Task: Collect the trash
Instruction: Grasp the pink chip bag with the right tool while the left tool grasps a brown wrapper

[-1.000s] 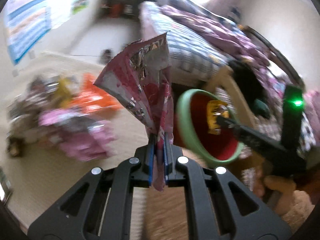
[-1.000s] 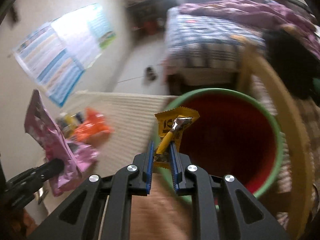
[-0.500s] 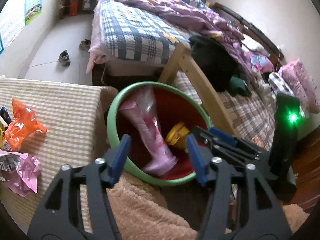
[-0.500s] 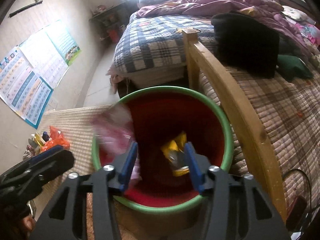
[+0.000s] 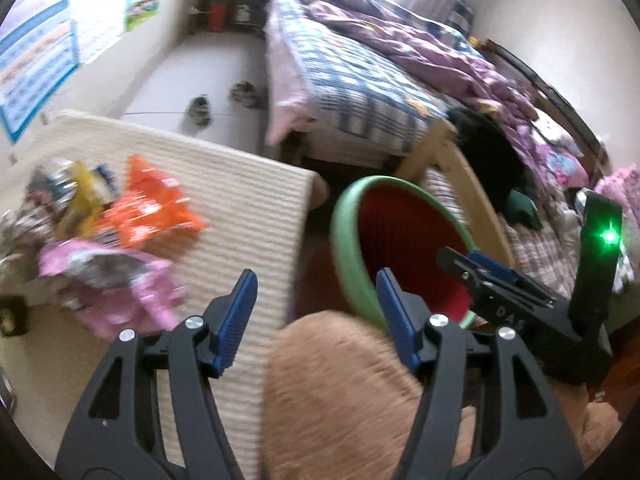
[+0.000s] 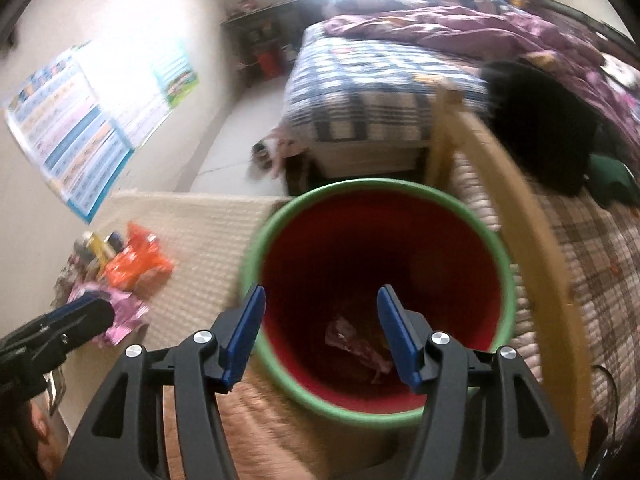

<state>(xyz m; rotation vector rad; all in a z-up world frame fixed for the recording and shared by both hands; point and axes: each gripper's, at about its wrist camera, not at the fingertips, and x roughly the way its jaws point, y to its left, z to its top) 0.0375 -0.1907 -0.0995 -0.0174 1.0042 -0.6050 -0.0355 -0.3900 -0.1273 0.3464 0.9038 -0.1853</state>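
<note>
- Left gripper (image 5: 316, 312): jaws have just been opening, now spread wide with nothing between the blue pads. Sits bottom centre of the left wrist view, over the gap between the striped mat (image 5: 248, 216) and the bin (image 5: 344, 240).
- Right gripper (image 6: 320, 328): jaws also just been opening, wide apart, empty. Bottom centre of the right wrist view, above the bin's mouth.
- Bin: red inside, green rim, centre of the right view (image 6: 506, 276); right of centre in the left view.
- Pink wrapper (image 6: 356, 344) lies on the bin floor, seen between the right gripper's pads. Dark down there, can't make out other items.
- Remaining trash on the mat, left side of both views: orange bag (image 5: 148, 208), pink bag (image 5: 116, 284), yellow packet (image 5: 82, 196) behind them. All blurred.
- Tan fuzzy blanket (image 5: 340, 392) fills the bottom centre, touching the bin's near side.
- Bed with checked cover (image 6: 360, 92) in the upper right.
</note>
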